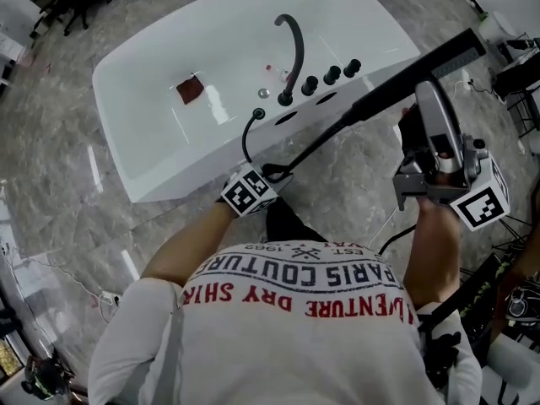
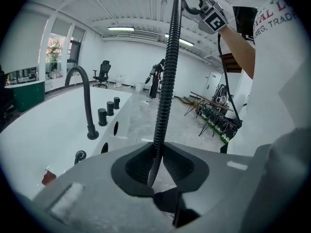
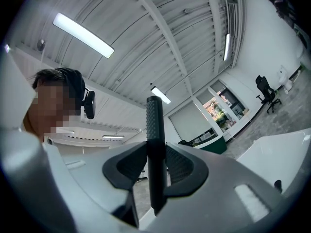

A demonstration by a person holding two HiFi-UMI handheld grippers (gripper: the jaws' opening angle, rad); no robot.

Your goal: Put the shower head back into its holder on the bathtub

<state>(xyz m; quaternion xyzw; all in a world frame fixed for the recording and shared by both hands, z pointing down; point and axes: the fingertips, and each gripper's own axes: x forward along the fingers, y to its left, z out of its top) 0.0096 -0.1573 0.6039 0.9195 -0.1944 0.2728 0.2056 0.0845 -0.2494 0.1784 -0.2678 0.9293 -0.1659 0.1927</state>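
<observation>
The black stick-shaped shower head slants above the floor beside the white bathtub. My right gripper is shut on its textured handle, which stands upright between the pads. Its black ribbed hose runs down to my left gripper, then loops back to a fitting on the tub rim. In the left gripper view the hose rises from between the jaws, and the left gripper is shut on it. Two oval openings lie in the rim beside the curved black faucet.
Three black knobs stand on the rim right of the faucet. A red-brown patch lies on the tub bottom. Tripods and cables crowd the marble floor to the right. The person's torso fills the bottom of the head view.
</observation>
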